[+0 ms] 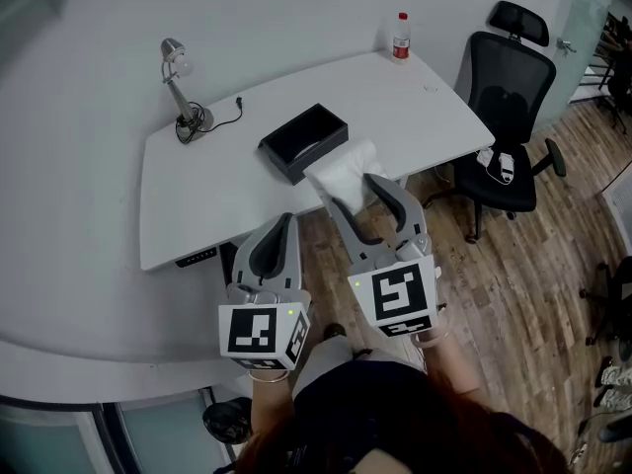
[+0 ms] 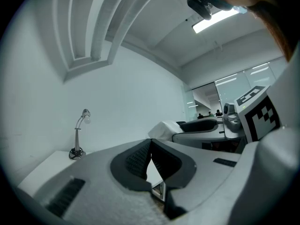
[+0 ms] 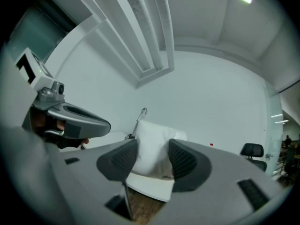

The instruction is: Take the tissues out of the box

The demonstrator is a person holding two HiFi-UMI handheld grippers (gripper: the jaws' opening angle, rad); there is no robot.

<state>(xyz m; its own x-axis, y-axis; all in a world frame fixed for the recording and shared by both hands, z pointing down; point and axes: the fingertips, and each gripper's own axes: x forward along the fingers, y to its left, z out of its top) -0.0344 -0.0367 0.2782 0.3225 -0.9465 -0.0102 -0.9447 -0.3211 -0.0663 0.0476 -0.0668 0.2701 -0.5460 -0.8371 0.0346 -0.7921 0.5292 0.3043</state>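
right gripper (image 3: 152, 147): jaws spread fairly wide and clamped on a thick white wad of tissues (image 3: 154, 134), one ribbed pad pressing on each side of it
tissues: out of the box, hanging in the air in that grip. from the head view they sit over the near edge of the desk (image 1: 197, 200), just in front of the box's near corner
left gripper (image 2: 151, 148): jaws closed all the way, pad tips meeting, nothing between them. held beside the right one, a bit closer to the person
box (image 1: 296, 126): black, open on top, sitting at an angle around the middle of the desk. inside is mostly dark, can't really tell if anything is left in there
desk: white with a curved front edge, mostly bare
lamp (image 1: 178, 79): small silver desk lamp at the far left of the desk, its cord looped around the base
bottle (image 1: 400, 38): red cap, standing at the far right end of the desk, well apart from the box
chair (image 1: 506, 117): black office chair off the right end of the desk, with something small and white on the seat
floor (image 1: 538, 265): wood planks, visible under the grippers and to the right
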